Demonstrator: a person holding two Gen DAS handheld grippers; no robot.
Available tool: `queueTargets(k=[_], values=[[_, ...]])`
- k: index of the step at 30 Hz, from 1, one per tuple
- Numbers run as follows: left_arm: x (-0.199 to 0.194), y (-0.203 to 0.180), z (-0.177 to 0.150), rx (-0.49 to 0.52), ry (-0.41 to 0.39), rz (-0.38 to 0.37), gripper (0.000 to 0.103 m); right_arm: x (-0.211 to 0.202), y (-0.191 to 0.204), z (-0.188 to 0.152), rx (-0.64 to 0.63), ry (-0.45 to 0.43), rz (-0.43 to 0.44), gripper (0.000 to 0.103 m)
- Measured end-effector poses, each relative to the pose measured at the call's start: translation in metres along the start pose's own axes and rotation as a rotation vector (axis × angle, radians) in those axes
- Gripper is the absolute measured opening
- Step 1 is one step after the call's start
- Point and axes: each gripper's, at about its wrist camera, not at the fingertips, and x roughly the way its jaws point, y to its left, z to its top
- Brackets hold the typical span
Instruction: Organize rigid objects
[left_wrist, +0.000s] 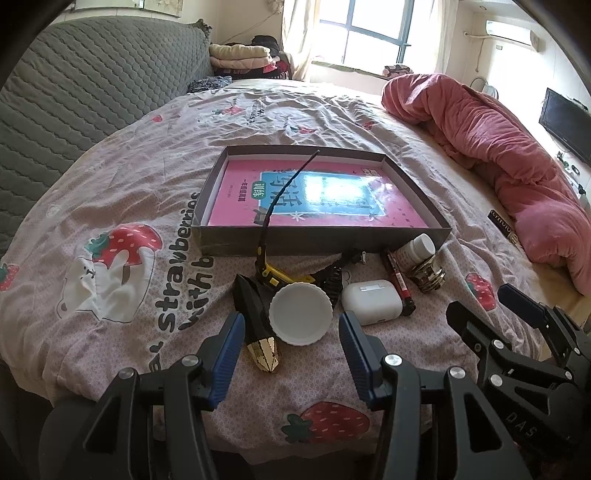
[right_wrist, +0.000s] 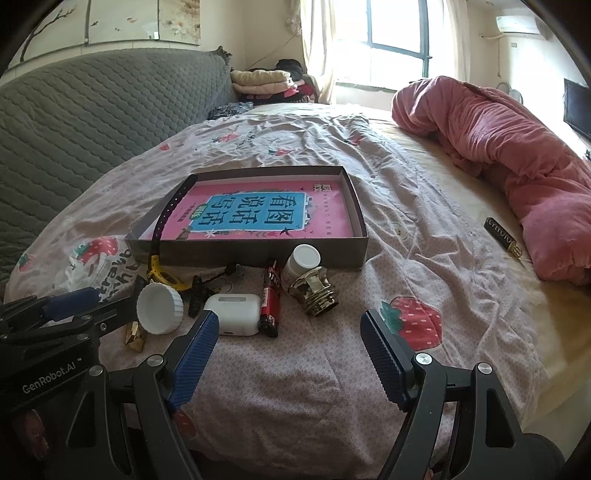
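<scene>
Both grippers, left gripper and right gripper, gape wide, holding nothing. Your white lid looks light, stiff and slippery; pinch its ribbed rim.

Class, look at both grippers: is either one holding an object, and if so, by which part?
Nothing is held. The left gripper and the right gripper are both open above the bedspread, their jaws empty.

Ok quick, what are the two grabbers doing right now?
Left gripper: open, holding nothing, near the white cap.
Right gripper: open, holding nothing.
</scene>
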Motion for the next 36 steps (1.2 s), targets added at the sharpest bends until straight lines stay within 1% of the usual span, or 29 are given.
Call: queueTargets(k=[23, 36], values=[[-0.001, 0.005, 0.0, -0.011, 0.007, -0.001, 0.053, -0.001, -0.001, 0.001, 0.001, -0.003, 0.007, 0.08], [-0.002, 0.022, -0.001, -0.053, 0.026, 0.008, 0.053, -0.002, 0.0, 0.002, 0.003, -0.006, 0.009, 0.08]])
